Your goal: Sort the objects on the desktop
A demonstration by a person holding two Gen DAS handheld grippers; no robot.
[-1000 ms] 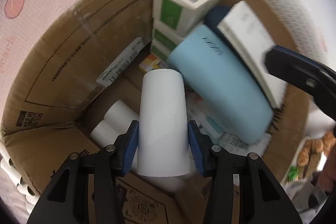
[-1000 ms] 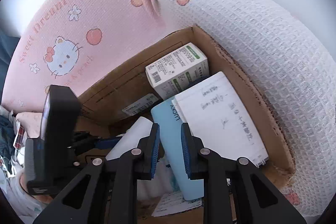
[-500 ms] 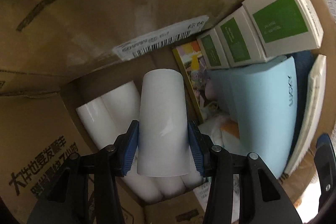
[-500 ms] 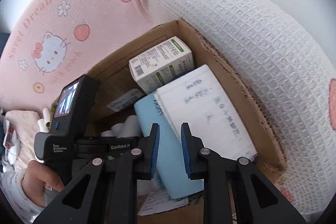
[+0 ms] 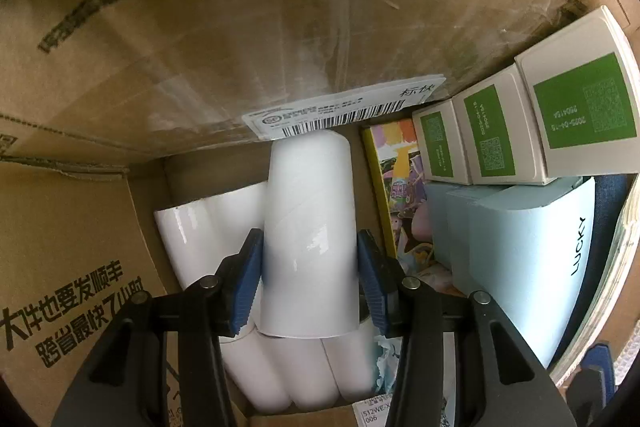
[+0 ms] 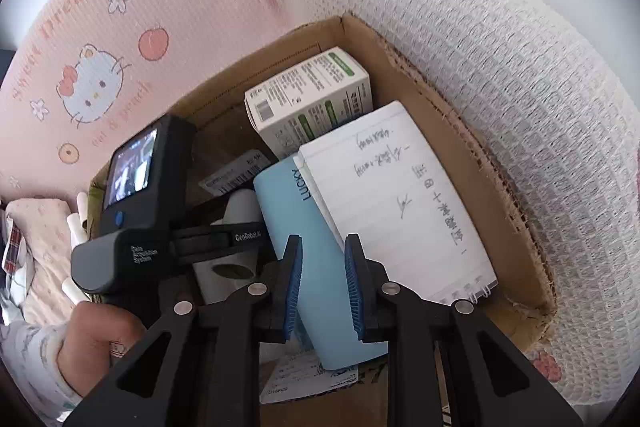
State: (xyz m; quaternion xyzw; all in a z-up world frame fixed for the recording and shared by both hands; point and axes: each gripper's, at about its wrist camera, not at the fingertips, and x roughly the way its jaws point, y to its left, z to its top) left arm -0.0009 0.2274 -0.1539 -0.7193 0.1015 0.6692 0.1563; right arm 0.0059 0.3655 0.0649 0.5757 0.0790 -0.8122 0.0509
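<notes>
Blue pads of my left gripper (image 5: 310,279) clamp a smooth white paper roll (image 5: 310,235), which points down into the open brown cardboard box (image 5: 224,39). Under it, several more white rolls (image 5: 280,371) lie side by side on the box floor, at the near left. Just to the right stands a yellow picture book (image 5: 394,179). Beyond that a pale blue case marked LUCKY (image 5: 532,267) leans, with three white cartons bearing green labels (image 5: 536,131) stacked against the far right wall. My right gripper (image 6: 320,287) hangs above the pale blue case, jaws nearly closed with nothing between them. A lined white notebook with handwriting (image 6: 396,199) rests on the case. Pink and white waffle-weave bedding (image 6: 500,67) surrounds the box.
</notes>
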